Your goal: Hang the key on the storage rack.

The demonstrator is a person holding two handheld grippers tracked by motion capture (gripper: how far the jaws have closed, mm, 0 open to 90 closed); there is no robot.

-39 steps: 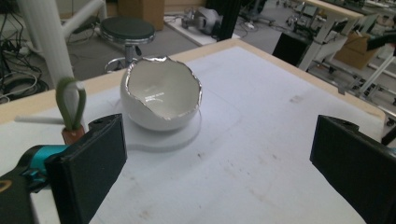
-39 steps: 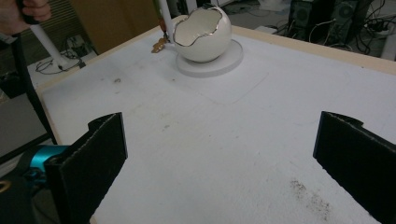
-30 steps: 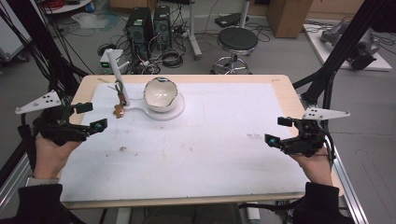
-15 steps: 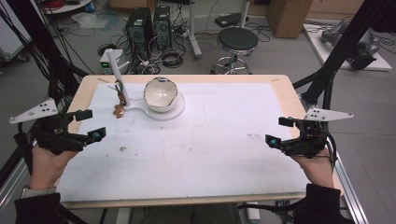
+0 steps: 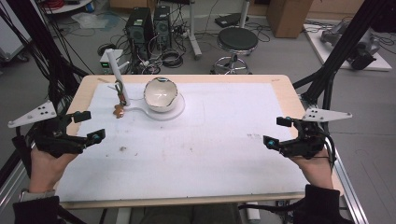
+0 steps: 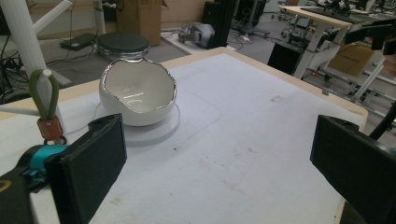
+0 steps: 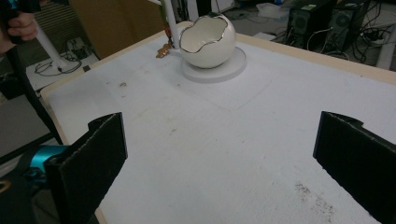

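Left gripper (image 5: 88, 127) with jaws spread wide, holding nothing, over the left edge of the table (image 5: 280, 84); right gripper (image 5: 276, 131) likewise released, over the right edge. Black jaw pads matte and foam-like. Farther out, toward the far left corner, a glossy white bowl (image 5: 161, 94) shaped like a cracked eggshell, with jagged silver rim, standing on a round white base (image 5: 175, 111). Inside of the bowl partly hidden, seemingly empty. Beside it a white post (image 5: 116, 70) with a green loop (image 6: 44, 95), small and hard to make out

A black stool (image 5: 238, 41) stands on grey floor (image 5: 280, 51).
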